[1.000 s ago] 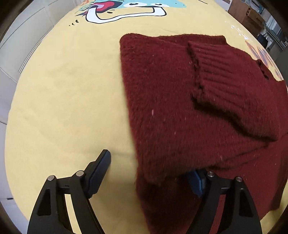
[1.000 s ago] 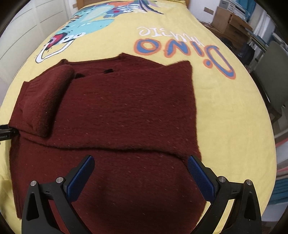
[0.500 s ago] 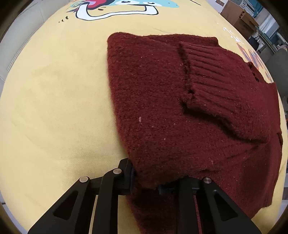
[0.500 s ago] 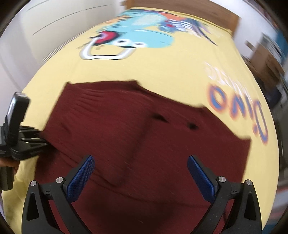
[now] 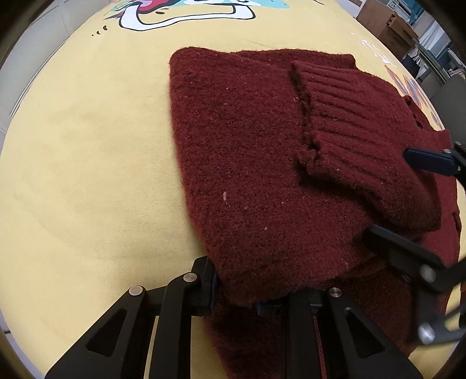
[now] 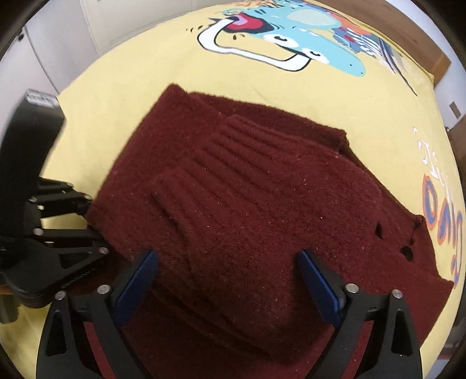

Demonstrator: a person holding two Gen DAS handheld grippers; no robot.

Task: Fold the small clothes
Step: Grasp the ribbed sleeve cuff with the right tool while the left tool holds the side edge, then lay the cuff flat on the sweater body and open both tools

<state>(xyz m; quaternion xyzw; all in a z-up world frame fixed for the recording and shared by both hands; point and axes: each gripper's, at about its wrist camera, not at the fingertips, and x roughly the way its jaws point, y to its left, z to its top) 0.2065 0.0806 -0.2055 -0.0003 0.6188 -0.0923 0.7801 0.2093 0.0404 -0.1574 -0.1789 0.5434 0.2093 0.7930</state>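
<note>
A dark red knit sweater [image 5: 247,175] lies flat on a yellow bedspread [image 5: 87,175], one sleeve folded across it with the ribbed cuff [image 5: 343,122] on top. My left gripper [image 5: 241,297] is shut on the near corner of the sweater's folded left edge. My right gripper [image 6: 227,280] points down over the folded sleeve [image 6: 233,210]; its jaws are closing, the blue pads [image 6: 317,282] straddle the fabric without pressing it. The right gripper [image 5: 407,204] also shows at the right edge of the left wrist view. The left gripper [image 6: 90,230] sits just left of it.
The bedspread carries a cartoon dinosaur print [image 6: 291,38] at the far end and orange-blue lettering [image 6: 439,221] to the right. White cabinet doors [image 6: 72,38] stand on the left; wooden furniture [image 5: 387,23] stands past the bed's far right.
My left gripper closed on the sweater's edge and stayed put. My right gripper swept left across the sweater, rolled, came up beside the left one, and its jaws narrowed.
</note>
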